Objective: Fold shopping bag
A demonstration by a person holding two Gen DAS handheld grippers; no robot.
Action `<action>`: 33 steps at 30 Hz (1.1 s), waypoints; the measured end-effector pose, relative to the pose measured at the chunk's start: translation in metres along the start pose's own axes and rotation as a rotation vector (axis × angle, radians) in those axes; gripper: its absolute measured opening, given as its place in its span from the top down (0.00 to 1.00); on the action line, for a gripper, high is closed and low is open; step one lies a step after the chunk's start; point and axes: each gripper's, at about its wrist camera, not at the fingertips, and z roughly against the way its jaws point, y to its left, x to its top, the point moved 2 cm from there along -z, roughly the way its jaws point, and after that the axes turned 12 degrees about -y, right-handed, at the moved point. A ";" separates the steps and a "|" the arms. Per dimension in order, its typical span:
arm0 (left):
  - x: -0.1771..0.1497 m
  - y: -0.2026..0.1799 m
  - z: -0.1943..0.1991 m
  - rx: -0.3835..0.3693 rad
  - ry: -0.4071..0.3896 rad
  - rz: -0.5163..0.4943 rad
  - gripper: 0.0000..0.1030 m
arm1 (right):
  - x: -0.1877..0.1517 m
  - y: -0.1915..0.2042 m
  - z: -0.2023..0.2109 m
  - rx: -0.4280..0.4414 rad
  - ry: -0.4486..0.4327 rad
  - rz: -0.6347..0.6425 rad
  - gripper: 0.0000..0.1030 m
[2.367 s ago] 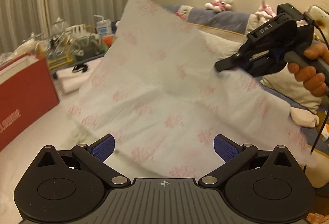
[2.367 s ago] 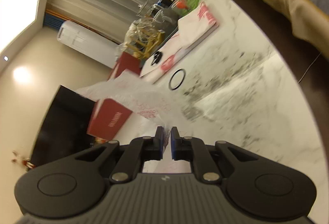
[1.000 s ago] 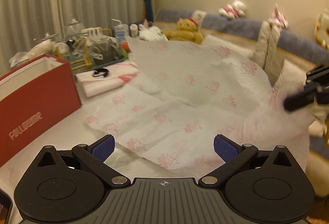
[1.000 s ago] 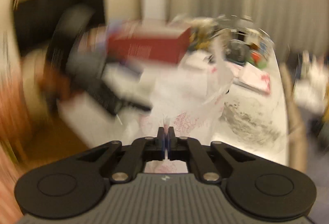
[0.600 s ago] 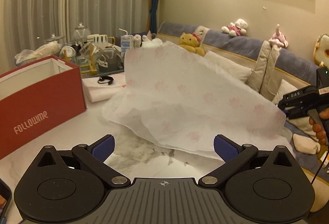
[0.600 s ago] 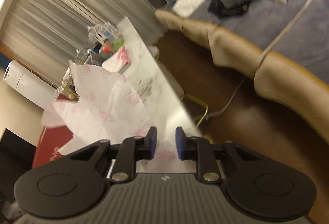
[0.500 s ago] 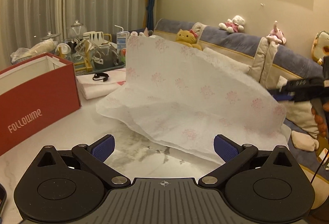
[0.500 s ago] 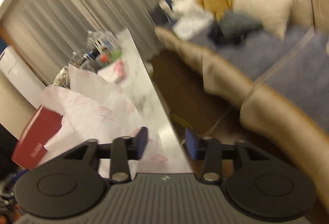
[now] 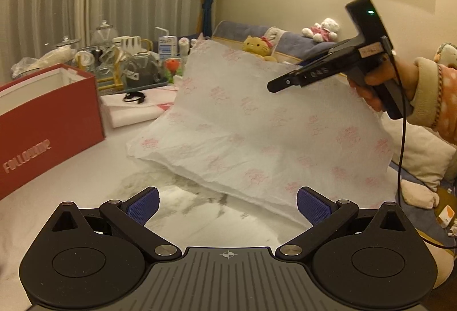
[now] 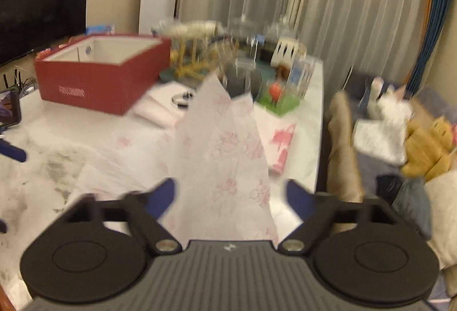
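The white shopping bag [image 9: 257, 125] with pink flowers lies puffed up on the marble table [image 9: 85, 182]. Both the left gripper [image 9: 227, 203] and right gripper [image 10: 230, 196] are wide apart, holding nothing. The red box [image 9: 42, 122] says "FOLLOWME".

Left gripper [image 9: 227, 203]: black body, ribbed grey plate, blue textured pads, silver pivot screws. Right gripper [image 10: 230, 196]: same build, green LED, black cable. Hand [image 9: 380, 82]: bare skin, beige cuff, orange dotted sleeve.

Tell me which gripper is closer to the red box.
Left. The left gripper sits low over the table with the red box just off to its left; the right gripper is across the shopping bag, on the sofa side.
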 end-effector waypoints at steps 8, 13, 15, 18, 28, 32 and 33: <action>-0.001 0.015 -0.009 -0.014 -0.006 0.076 0.00 | 0.028 -0.030 0.060 0.057 -0.398 -0.425 1.00; -0.001 0.008 -0.008 -0.070 -0.033 0.088 0.00 | 0.011 -0.042 0.156 0.080 -0.758 -0.577 1.00; 0.001 0.016 -0.003 -0.088 -0.055 0.141 0.00 | 0.002 -0.009 0.169 0.250 -0.710 -0.421 1.00; 0.001 0.040 0.008 -0.122 -0.105 0.286 0.00 | -0.020 0.052 0.165 0.532 -0.547 -0.244 1.00; -0.007 0.114 0.081 0.148 -0.293 0.567 0.00 | -0.112 0.163 0.086 0.795 -0.092 -0.232 1.00; 0.009 0.104 0.125 0.184 -0.411 0.485 0.00 | -0.118 0.185 0.064 0.804 -0.016 -0.181 1.00; 0.016 0.097 0.131 0.172 -0.428 0.452 0.00 | -0.120 0.191 0.059 0.793 0.008 -0.158 0.99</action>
